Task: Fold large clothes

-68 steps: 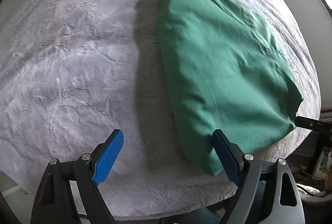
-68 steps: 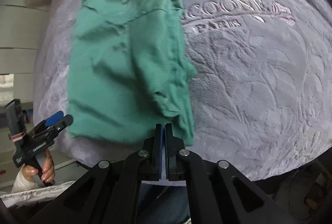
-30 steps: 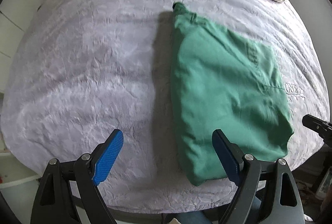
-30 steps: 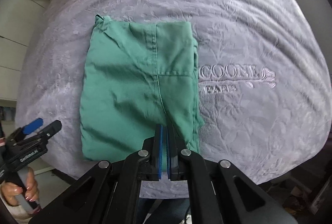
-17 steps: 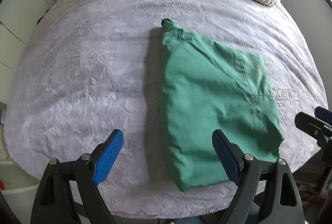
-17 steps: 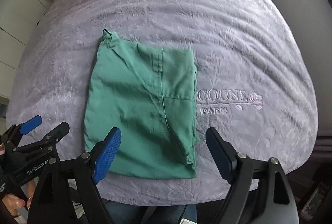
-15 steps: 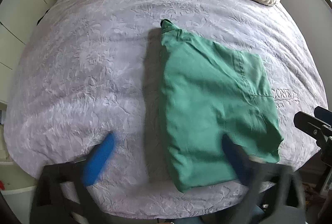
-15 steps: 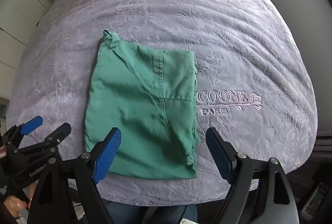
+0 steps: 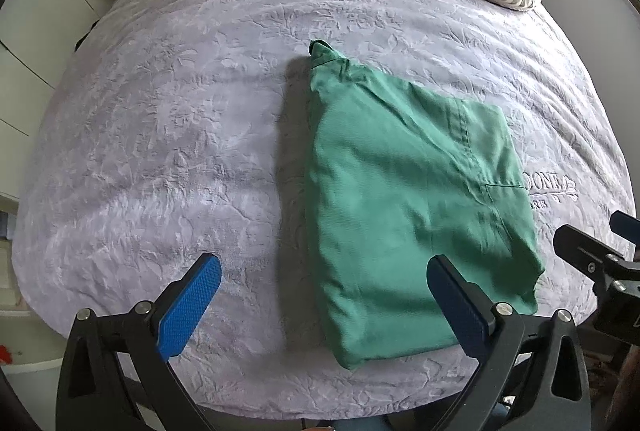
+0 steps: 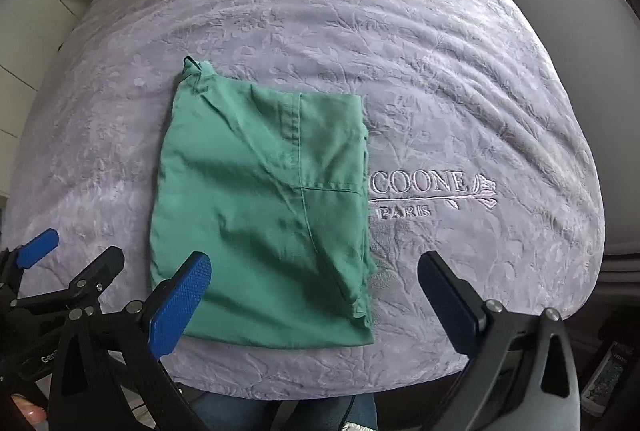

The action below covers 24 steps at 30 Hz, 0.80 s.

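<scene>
Right wrist view: the green garment (image 10: 260,215) lies folded into a rough rectangle on the bed (image 10: 440,91), near its front edge and just left of the embroidered writing. The right gripper (image 10: 314,301) hovers above it, its fingers spread wide after just having been opening, nothing between them. In the left wrist view the left gripper (image 9: 324,305) is likewise released and empty, over the garment's near left side.

The fold looks laid down and let go. To finish well, I would judge it best to check the edges: the far left corner (image 10: 192,65) sticks up in a small peak, and the right edge is ragged where layers do not line up. If another fold is wanted, take both near corners at once and carry them evenly so the layers do not slide.

Writing: the bedspread reads "COONE" with "PARIS" beneath, beside a stitched sprig; earlier letters may be hidden under the garment. A partial "Gen" shows on the left gripper's body.
</scene>
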### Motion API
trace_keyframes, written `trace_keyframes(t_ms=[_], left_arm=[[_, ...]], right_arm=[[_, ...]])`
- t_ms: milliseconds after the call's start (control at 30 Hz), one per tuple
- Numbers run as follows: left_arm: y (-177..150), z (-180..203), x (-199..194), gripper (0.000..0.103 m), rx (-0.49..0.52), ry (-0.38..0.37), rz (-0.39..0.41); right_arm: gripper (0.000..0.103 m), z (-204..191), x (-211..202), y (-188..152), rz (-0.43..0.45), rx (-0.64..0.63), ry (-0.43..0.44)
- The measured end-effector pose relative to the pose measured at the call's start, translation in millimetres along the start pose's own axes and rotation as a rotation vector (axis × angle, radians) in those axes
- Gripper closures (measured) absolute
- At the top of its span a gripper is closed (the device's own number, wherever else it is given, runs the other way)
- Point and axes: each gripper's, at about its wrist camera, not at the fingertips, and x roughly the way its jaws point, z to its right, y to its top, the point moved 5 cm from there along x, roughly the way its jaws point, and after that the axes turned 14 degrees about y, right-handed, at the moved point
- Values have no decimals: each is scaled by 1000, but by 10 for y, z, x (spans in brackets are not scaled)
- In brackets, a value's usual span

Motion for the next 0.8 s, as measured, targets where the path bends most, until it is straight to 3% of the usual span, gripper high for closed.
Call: trace_keyframes(t_ms=[800], left_arm=[[6, 31, -22, 0, 10, 9, 6]], right_arm=[[0, -11, 11, 5, -1, -7, -15]])
